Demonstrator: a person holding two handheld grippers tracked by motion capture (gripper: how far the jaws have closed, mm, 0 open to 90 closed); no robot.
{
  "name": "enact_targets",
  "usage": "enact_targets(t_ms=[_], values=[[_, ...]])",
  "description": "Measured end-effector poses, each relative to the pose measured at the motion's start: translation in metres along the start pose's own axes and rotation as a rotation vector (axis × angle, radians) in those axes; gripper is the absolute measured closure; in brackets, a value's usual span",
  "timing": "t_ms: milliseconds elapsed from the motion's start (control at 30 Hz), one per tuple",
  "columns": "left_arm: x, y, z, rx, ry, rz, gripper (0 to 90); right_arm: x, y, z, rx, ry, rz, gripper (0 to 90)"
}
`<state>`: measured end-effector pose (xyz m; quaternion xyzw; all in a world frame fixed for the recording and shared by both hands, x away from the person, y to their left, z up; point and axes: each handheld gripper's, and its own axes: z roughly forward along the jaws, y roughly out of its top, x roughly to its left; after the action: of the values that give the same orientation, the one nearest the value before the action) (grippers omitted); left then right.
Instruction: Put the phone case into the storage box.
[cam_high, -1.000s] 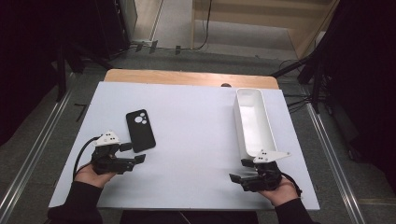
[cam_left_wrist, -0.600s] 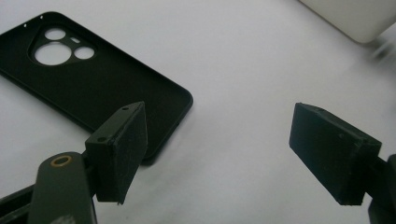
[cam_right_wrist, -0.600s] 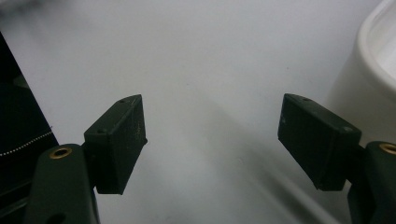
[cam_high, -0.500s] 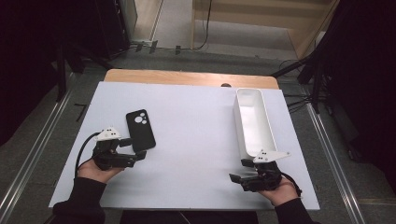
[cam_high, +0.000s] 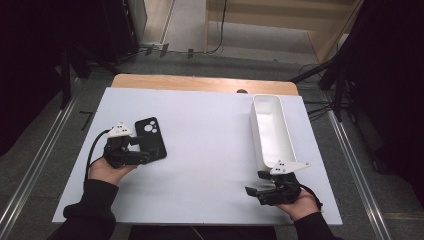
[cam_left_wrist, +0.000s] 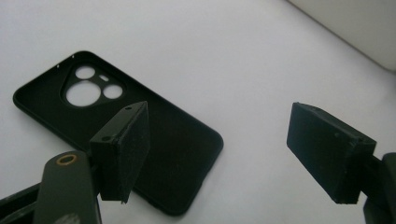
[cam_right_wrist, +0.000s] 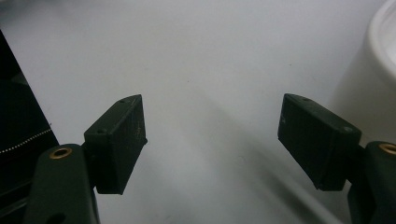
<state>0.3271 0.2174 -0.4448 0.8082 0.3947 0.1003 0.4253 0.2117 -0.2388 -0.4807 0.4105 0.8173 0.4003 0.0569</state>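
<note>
My left gripper (cam_high: 145, 152) at the black phone case (cam_high: 151, 138), jaws spread, just closing slightly, one pad over the case's near edge, nothing pinched, case lying flat well left of the white tray (cam_high: 257, 131), bare white table (cam_high: 210, 140) between them, my right gripper (cam_high: 256, 192) just below the tray's near end, jaws spread and empty.

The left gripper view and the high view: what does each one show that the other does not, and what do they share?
The left gripper view alone gives the close detail: the camera cutouts of the black phone case and the wide, empty gap between the left gripper jaws.

The high view alone gives the layout: the person's two hands, the right gripper near the front edge, the whole white tray and the wooden edge behind the white table.

Both show the case lying flat by the left gripper, untouched.
</note>
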Motion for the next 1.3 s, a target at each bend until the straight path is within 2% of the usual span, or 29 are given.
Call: enact_targets(t_ms=[167, 300, 333, 400, 433, 467, 533, 633, 667, 767, 800, 1000, 1067, 1233, 1300], values=[[0.006, 0.005, 0.006, -0.007, 0.005, -0.015, 21.1, 0.001, 0.000, 0.001, 0.007, 0.005, 0.000, 21.8], [0.008, 0.005, 0.010, 0.009, 0.008, -0.007, 21.2, 0.000, 0.000, 0.001, 0.009, 0.003, -0.003, 21.8], [0.008, 0.004, 0.010, 0.014, 0.020, -0.004, 23.6, 0.000, 0.000, 0.000, 0.008, 0.002, -0.002, 21.8], [0.008, 0.004, 0.010, 0.015, 0.025, 0.003, 31.3, 0.000, 0.000, 0.000, 0.007, 0.001, -0.003, 21.8], [0.007, 0.003, 0.008, 0.009, 0.045, 0.016, 37.5, 0.000, 0.000, 0.000, 0.007, 0.001, -0.003, 21.7], [0.007, 0.003, 0.008, 0.009, 0.045, 0.016, 43.5, 0.000, 0.000, 0.000, 0.007, 0.001, -0.003, 21.8], [0.005, 0.000, 0.004, -0.009, 0.059, -0.006, 57.7, 0.000, 0.000, 0.000, 0.007, 0.001, -0.002, 21.8], [0.006, -0.001, 0.004, 0.007, 0.046, -0.021, 65.8, 0.000, 0.000, -0.001, 0.005, 0.001, -0.005, 21.8], [0.006, -0.004, 0.005, 0.031, 0.062, -0.012, 71.2, 0.000, 0.000, -0.001, 0.004, 0.001, -0.007, 21.8], [0.007, -0.005, 0.007, 0.045, 0.046, -0.005, 87.4, 0.000, 0.000, -0.001, 0.007, 0.000, -0.008, 21.8], [0.007, -0.005, 0.006, 0.052, 0.046, -0.007, 89.6, 0.000, 0.000, -0.001, 0.006, 0.000, -0.009, 21.8], [0.008, -0.011, 0.010, 0.092, 0.051, -0.002, 89.7, 0.001, 0.000, -0.001, 0.004, -0.001, -0.010, 21.8], [0.010, -0.013, 0.012, 0.112, 0.041, -0.021, 89.7, 0.000, 0.000, -0.001, 0.004, -0.001, -0.011, 21.8], [0.013, -0.022, 0.018, 0.153, 0.040, -0.026, 89.6, 0.001, 0.000, -0.001, 0.004, -0.001, -0.007, 21.8], [0.017, -0.025, 0.018, 0.163, 0.016, -0.046, 89.6, 0.001, 0.000, -0.001, 0.004, 0.001, -0.009, 21.8]])
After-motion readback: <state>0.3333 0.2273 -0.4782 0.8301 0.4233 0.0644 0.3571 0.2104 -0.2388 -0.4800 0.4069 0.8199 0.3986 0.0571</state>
